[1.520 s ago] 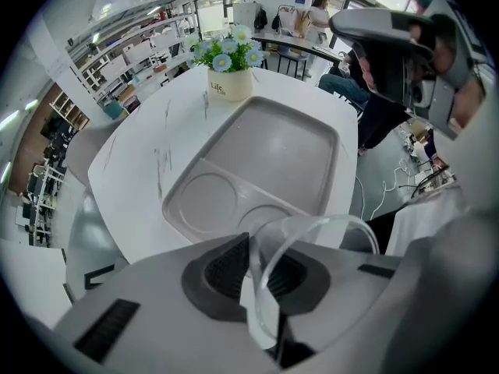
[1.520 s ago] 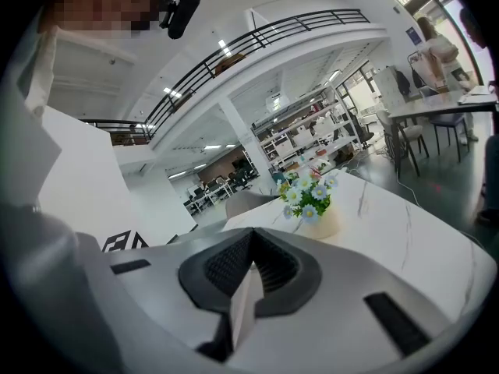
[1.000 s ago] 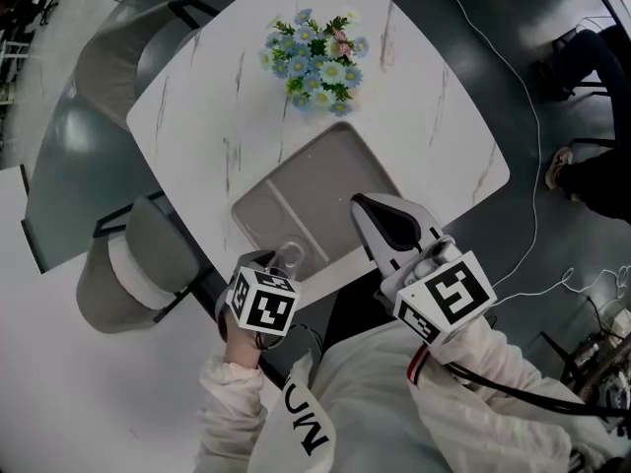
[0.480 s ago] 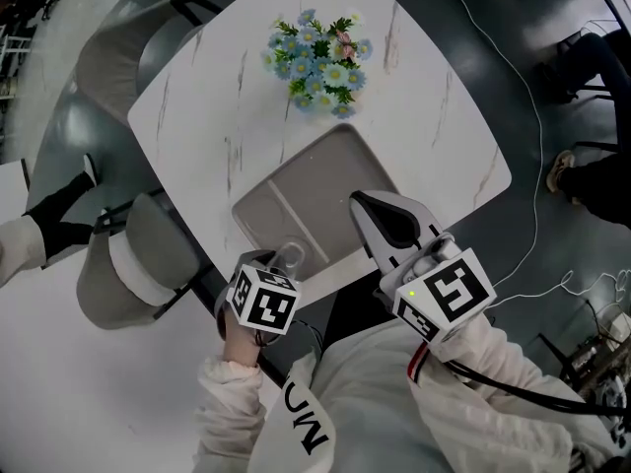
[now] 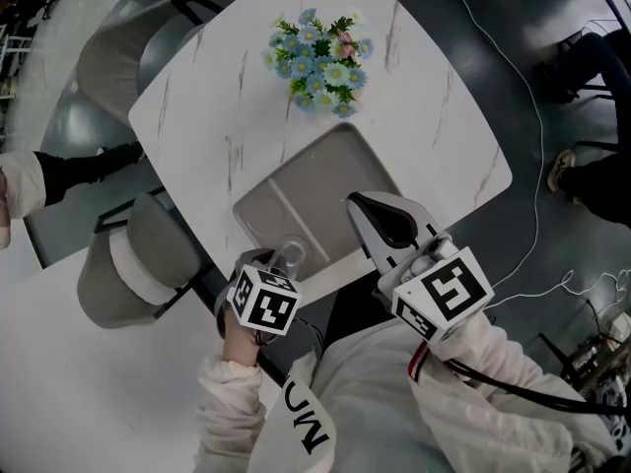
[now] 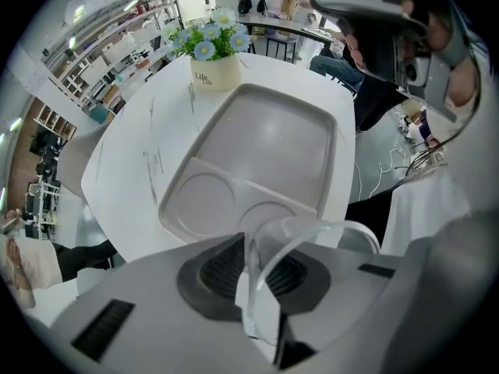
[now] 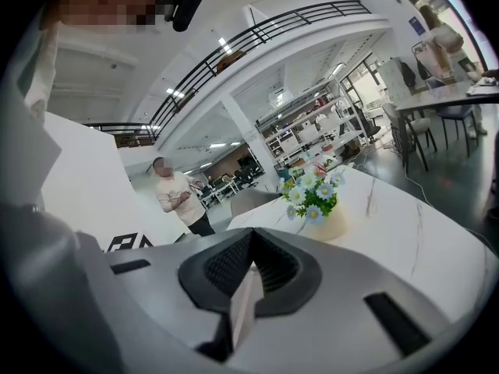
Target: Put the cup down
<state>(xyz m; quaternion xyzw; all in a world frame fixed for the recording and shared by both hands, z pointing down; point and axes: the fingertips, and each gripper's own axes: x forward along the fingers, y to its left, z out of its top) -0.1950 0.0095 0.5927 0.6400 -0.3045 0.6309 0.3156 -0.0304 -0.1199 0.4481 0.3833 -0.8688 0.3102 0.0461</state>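
The cup [image 6: 312, 223] is clear and see-through, with a thin rim and a curved handle on its right side. It is clamped by its wall between the jaws of the left gripper [image 6: 261, 271]. It sits over the near corner of the grey tray [image 6: 341, 131], by the tray's two round wells. Whether its base touches the tray cannot be told.

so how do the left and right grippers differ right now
The left gripper is shut on a clear plastic cup; the right gripper is shut on nothing. The left gripper is by the near round wells of the grey compartment tray, the right gripper over its larger section. Both have grey jaws.
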